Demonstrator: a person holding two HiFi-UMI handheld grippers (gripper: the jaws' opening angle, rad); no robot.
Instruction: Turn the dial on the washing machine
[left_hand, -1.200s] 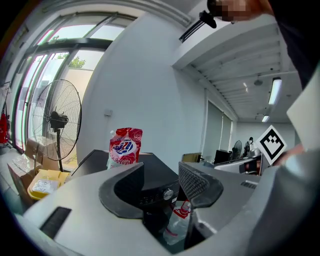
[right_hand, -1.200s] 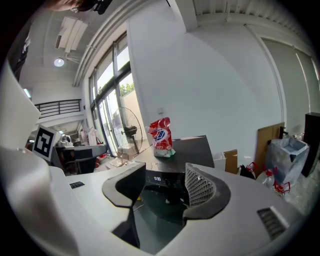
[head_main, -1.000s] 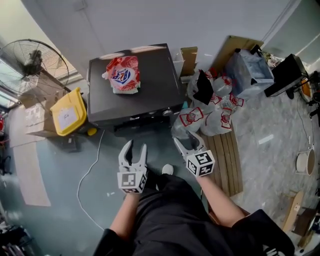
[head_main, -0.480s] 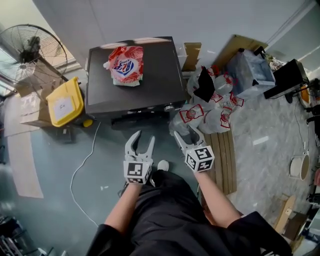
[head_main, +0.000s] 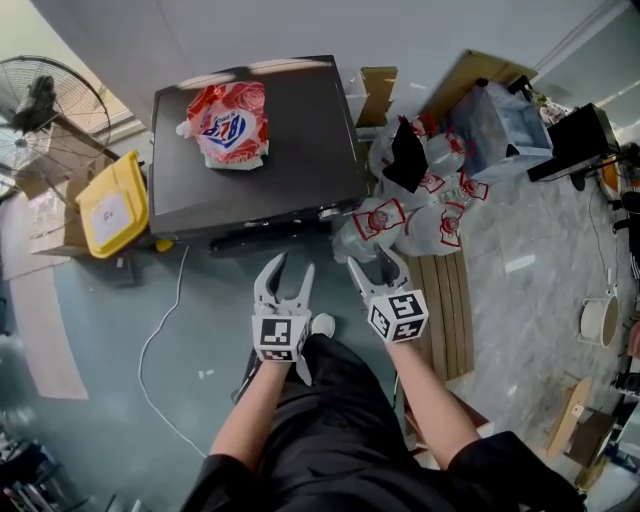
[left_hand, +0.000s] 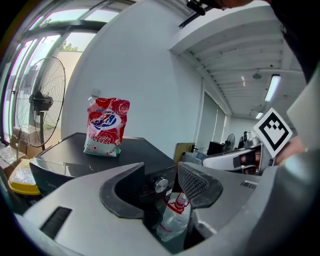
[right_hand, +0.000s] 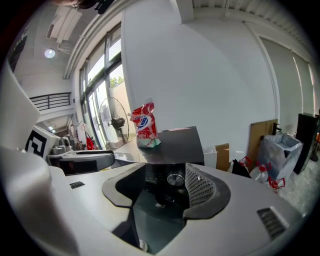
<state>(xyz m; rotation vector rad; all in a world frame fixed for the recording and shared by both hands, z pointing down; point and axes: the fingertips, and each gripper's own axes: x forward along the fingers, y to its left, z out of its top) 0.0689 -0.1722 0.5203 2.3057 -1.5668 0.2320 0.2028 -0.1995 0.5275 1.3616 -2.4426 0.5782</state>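
1. The jaws of both grippers are released: the left gripper (left_hand: 161, 172) has its jaws apart with only open air between them, and the right gripper (right_hand: 165, 174) is spread and empty in the same way
2. In the head view the two grippers are held side by side near the middle of the picture, close together but not touching, above the person's black trousers (head_main: 330, 420); a white shoe (head_main: 322, 324) shows just below the gap between them
3. At 8 o'clock from the left gripper a white cable (head_main: 160, 340) trails across the floor (head_main: 120, 400)
4. At 3 o'clock from the right gripper lies a wooden pallet (head_main: 455, 300), and at 1 o'clock, near its jaws, is a heap of clear plastic bags (head_main: 400, 215) with red print
5. The dial (head_main: 326, 212) sits on the front panel of the washing machine (head_main: 290, 150), toward the panel's right end; it lies at 1 o'clock from the left gripper and 11 o'clock from the right, apart from both. Each gripper view shows the silver knob through the gap between the jaws, beyond them and untouched
6. On the machine's dark lid, toward 11 o'clock, stands a red-and-white detergent pouch (head_main: 227, 123), upright
7. Beside the machine at 9 o'clock is a yellow bin (head_main: 110, 203), and further off at 10 o'clock a standing fan (head_main: 45, 110)
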